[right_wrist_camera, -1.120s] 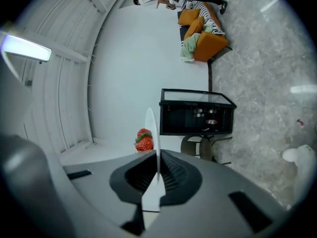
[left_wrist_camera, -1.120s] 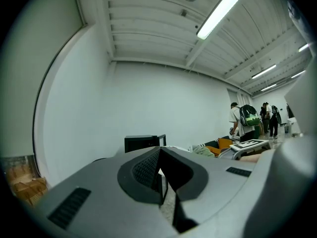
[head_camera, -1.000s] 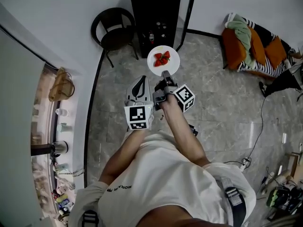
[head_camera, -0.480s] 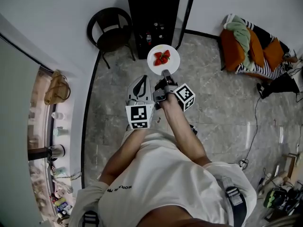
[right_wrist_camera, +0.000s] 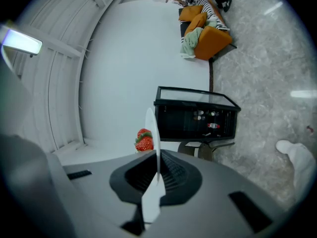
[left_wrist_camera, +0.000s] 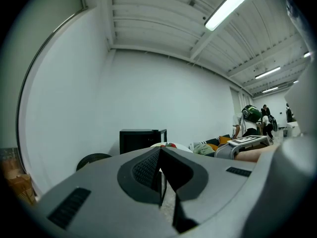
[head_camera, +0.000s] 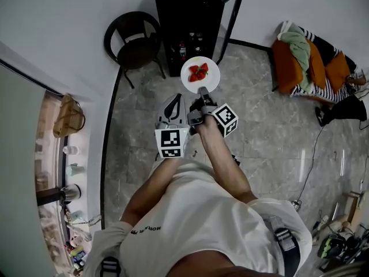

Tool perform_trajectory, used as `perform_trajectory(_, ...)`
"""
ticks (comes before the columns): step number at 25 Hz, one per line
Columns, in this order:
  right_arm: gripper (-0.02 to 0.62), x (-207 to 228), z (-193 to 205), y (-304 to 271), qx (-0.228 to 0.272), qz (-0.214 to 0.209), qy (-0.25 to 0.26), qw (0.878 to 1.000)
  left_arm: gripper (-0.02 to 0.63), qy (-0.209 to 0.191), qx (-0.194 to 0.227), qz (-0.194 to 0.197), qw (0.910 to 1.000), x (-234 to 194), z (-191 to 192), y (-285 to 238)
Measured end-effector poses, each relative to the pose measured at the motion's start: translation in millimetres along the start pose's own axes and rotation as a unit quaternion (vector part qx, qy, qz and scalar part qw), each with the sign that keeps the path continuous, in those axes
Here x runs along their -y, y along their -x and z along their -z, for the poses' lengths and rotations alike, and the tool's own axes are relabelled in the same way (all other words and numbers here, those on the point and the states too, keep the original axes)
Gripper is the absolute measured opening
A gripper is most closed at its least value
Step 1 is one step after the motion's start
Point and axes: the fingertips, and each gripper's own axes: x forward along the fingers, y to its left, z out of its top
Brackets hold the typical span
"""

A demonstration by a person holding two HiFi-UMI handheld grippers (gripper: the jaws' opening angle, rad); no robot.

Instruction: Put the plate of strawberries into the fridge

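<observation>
Grey marbled floor (head_camera: 271, 131) is spreading out under the person, and a black fridge (head_camera: 184, 16) is standing at its far edge against the white wall. Its glass door (head_camera: 230, 13) is hanging open to the right, and a black chair (head_camera: 134, 42) is sitting just beside it on the left.

Compared with a second ago, the room is sliding back past the person. The cluttered counter (head_camera: 66, 172) along the floor's left edge is sitting lower in the head view, while both grippers are keeping the same pose in front of the body. I am reading that as a walk toward the fridge. The plate (head_camera: 211, 81) is now hanging just in front of the open compartment, its far rim lining up with the fridge's foot in the head view. The carry is looking well advanced, though the plate is not yet inside.

The right gripper (head_camera: 202, 90) is clamping the plate's near rim. In its own view the jaws are nearly meeting on the thin white edge, with the strawberries (head_camera: 199, 72) heaped on the plate's middle and the fridge straight ahead.

The left gripper (head_camera: 174, 98) is travelling alongside, left of and behind the plate and apart from it. Its jaws are pressing together with nothing between them, so it is carrying nothing.

Bottles are already occupying a shelf inside, so the plate is probably needing a free level and a steady, flat approach to keep the fruit from rolling
</observation>
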Motion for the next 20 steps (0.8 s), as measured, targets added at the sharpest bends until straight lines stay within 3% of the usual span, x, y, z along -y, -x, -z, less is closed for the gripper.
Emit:
perform_trajectory(9, 0.019, -5, -12, -93, 0.01, 0.012, 0.002, 1.0, 0.003, 0.015, -0.011, 0.015, 0.9997, -50, -8, -86)
perform_trajectory(20, 0.018, -17, -23, -202, 0.026, 0.018, 0.005, 0.999, 0.003, 0.0, -0.012, 0.05, 0.9987, -96, -22, -180)
